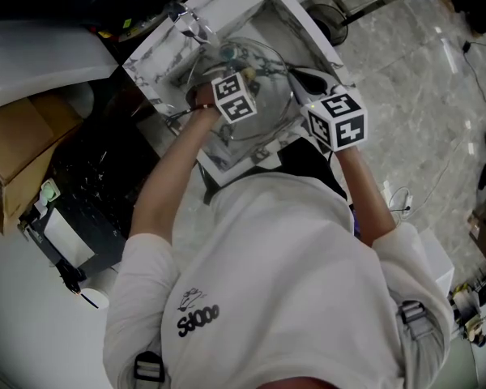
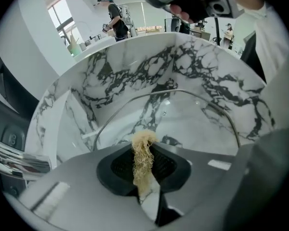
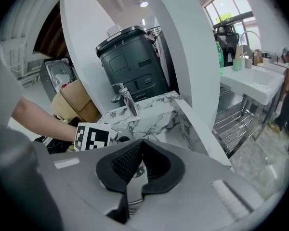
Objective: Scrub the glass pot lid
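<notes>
Down in the marble sink (image 2: 135,71) the glass lid (image 2: 183,124) stands tilted in front of my left tool (image 2: 145,148). I read it mostly by its metal rim, which arcs across the far wall; the glass itself is nearly invisible against the veining, and its lower edge is cut off by the tool's body. The left jaws are clamped on a pale fibrous scrub (image 2: 142,162), whose frayed tip pokes up beyond the pads toward the lid. I cannot tell whether it touches the glass.

From the head view both tools sit over the sink, but their marker cubes and the person's forearms cover the jaws, and the lid shows only as a faint sheen.

My right tool (image 3: 138,150) has its pads together at the tips; anything nipped between them is too thin to make out. Beyond it I see the tap (image 3: 125,97) on the bench and the left tool's cube (image 3: 91,136).
</notes>
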The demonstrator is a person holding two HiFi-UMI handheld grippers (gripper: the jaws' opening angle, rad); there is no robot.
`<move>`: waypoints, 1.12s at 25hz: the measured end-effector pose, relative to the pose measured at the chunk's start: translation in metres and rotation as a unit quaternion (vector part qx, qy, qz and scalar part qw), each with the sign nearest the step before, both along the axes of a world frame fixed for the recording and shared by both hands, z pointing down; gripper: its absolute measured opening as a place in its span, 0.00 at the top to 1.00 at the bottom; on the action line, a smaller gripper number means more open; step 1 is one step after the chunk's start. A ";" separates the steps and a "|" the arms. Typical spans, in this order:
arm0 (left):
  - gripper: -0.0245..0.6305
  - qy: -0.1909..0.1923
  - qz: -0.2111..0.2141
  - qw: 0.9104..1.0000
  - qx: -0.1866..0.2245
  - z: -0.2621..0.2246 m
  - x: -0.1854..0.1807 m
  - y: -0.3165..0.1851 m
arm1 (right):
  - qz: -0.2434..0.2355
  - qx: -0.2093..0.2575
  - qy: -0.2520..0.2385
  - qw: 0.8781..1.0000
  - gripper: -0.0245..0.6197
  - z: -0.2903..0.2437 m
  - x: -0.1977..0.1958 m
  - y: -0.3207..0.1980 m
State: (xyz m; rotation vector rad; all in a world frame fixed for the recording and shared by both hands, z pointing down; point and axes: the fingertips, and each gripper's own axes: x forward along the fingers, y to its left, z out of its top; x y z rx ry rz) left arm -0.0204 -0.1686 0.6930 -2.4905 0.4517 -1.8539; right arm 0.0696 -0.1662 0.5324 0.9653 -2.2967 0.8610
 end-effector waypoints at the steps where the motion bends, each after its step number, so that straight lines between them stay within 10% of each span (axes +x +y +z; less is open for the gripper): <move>1: 0.89 0.002 0.006 1.000 -0.001 0.000 0.003 0.005 | -0.002 0.000 0.000 1.000 0.96 0.000 -0.002 0.001; 18: 0.89 -0.008 0.091 0.995 -0.050 -0.004 0.007 0.077 | -0.019 0.004 -0.009 1.000 0.96 -0.004 -0.018 0.021; 28: 0.89 -0.020 0.100 0.977 -0.186 -0.004 -0.004 0.137 | -0.027 0.000 -0.011 1.000 0.96 -0.015 -0.013 0.030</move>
